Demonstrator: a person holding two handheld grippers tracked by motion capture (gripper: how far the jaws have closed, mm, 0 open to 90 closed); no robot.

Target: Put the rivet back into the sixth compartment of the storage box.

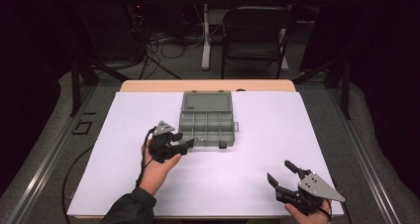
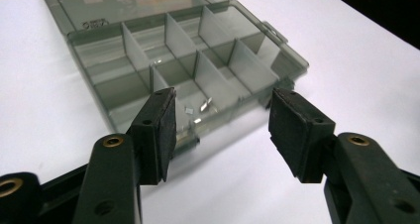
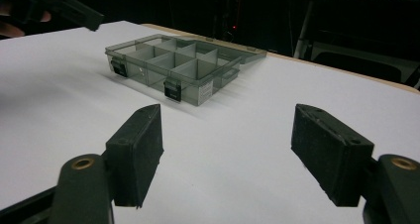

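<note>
The open grey compartment box (image 1: pixel 207 123) is seen at the centre of the high view, on the white table (image 1: pixel 257 184), lid laid back. The left tongs (image 1: pixel 187 143) are held just left of its near edge, released, nothing between them. The right tongs (image 1: pixel 282 174) are seen at lower right, released and well apart from the box.

The organiser box (image 1: pixel 207 121) is smoky translucent grey with paler grey dividers. The bench (image 1: pixel 257 174) is plain white with a tan wooden edge. Both grippers are black.
</note>
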